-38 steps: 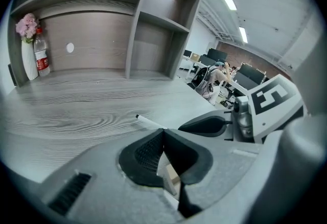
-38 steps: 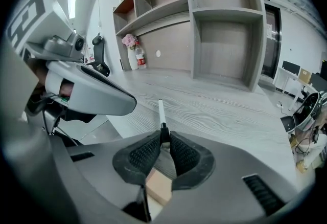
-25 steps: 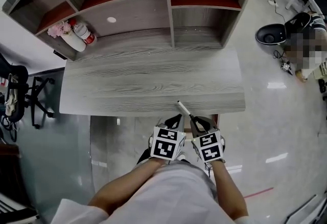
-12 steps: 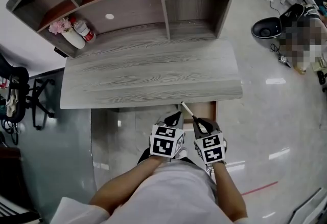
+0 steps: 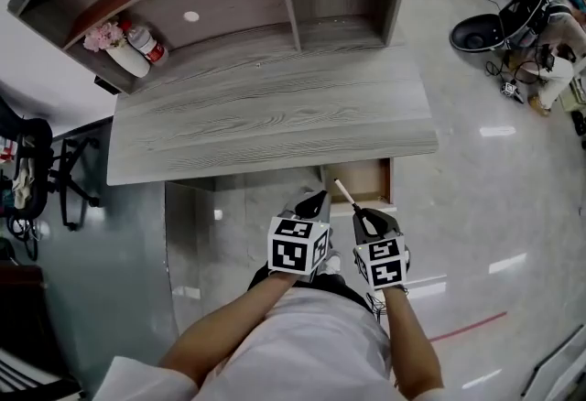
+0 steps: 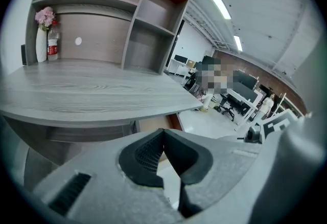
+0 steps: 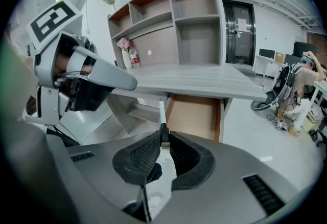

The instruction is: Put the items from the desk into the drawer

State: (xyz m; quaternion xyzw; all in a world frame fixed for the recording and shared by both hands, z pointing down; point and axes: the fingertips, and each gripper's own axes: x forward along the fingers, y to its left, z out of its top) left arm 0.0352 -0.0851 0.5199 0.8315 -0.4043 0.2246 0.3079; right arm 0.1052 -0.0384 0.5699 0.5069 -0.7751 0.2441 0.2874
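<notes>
Head view: both claws are held low in front of the person, below the near edge of the table [image 5: 275,124]. The right claw [image 5: 364,214] carries a white marker [image 5: 345,193], whose tip reaches the front of the open drawer [image 5: 364,179] under the table's right end. The left claw [image 5: 312,200] is just beside it.

Left claw view: the jaws are pressed together with nothing between them.

Right claw view: the jaws are clamped on the marker, which sticks out toward the drawer's brown inside.
</notes>
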